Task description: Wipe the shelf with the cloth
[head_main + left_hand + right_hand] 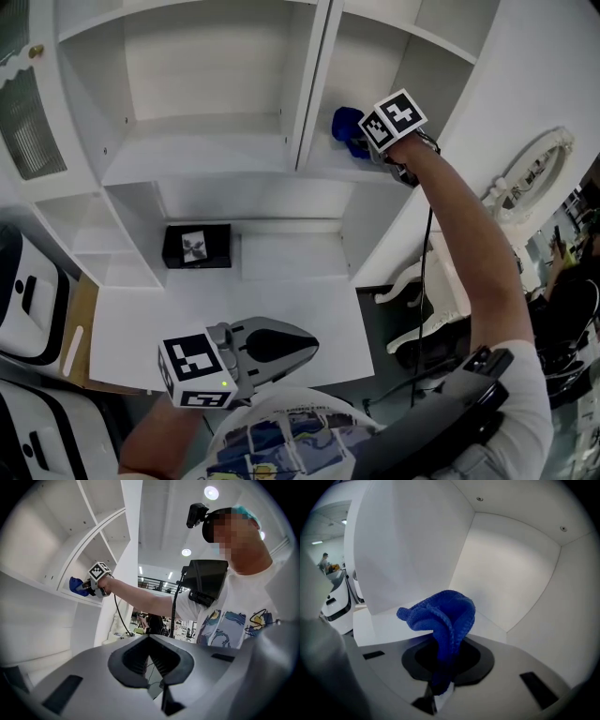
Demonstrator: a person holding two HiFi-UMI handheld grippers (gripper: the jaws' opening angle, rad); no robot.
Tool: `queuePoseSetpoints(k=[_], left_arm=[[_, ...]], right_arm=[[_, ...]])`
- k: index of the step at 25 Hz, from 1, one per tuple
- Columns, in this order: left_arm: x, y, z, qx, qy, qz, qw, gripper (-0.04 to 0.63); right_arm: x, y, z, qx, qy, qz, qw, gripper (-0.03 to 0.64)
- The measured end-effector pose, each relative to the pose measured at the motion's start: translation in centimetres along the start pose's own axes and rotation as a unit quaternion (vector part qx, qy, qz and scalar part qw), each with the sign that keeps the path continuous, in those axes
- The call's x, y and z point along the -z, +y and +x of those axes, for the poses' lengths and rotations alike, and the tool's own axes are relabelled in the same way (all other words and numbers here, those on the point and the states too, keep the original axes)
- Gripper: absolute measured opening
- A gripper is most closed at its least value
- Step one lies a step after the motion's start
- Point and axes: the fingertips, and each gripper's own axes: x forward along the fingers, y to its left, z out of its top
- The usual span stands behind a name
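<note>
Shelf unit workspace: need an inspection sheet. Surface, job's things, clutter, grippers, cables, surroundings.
Surface: white shelf unit, no visible dirt.
Job's things: blue cloth, bunched, inside the upper right compartment; contact with the board unclear.
Clutter: black box in the lower recess.
Grippers: right gripper shut on the cloth; left gripper shut, empty, held low, away from the shelves.
Cables: black cable hanging from the right gripper.
Surroundings: ornate white frame at right.
</note>
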Motion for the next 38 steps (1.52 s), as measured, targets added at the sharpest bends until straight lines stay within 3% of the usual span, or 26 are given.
queuePoseSetpoints(k=[7, 14, 21, 30, 33, 38], left_arm=[[0.0, -0.3, 0.4, 0.009, 0.003, 0.001, 1.0000, 0.012], [0.0, -0.5, 0.0, 0.010, 0.003, 0.003, 0.9999, 0.012], [0.2, -0.4, -0.7, 0.011, 0.005, 0.002, 0.9999, 0.012], [0.4, -0.4, -1.5, 0.012, 0.004, -0.001, 0.9999, 0.011], [0.5, -0.4, -2.0, 0.012, 0.006, -0.001, 0.9999, 0.011], [0.7, -0.2, -2.7, 0.011, 0.003, -0.005, 0.9999, 0.012]], right_arm=[[2.6, -3.0, -1.1, 0.094, 0.063, -0.070, 0.991, 0.064], [3.0, -3.4, -1.6, 0.118, 0.085, -0.094, 0.985, 0.064], [-0.3, 0.0, -2.6, 0.038, -0.017, -0.012, 0.999, 0.064], [-4.0, 6.6, -1.5, -0.094, -0.086, 0.070, 0.989, 0.064], [-3.7, 6.9, -0.7, -0.095, -0.075, 0.069, 0.990, 0.064], [-2.6, 5.4, -0.4, -0.056, -0.054, 0.046, 0.996, 0.063]])
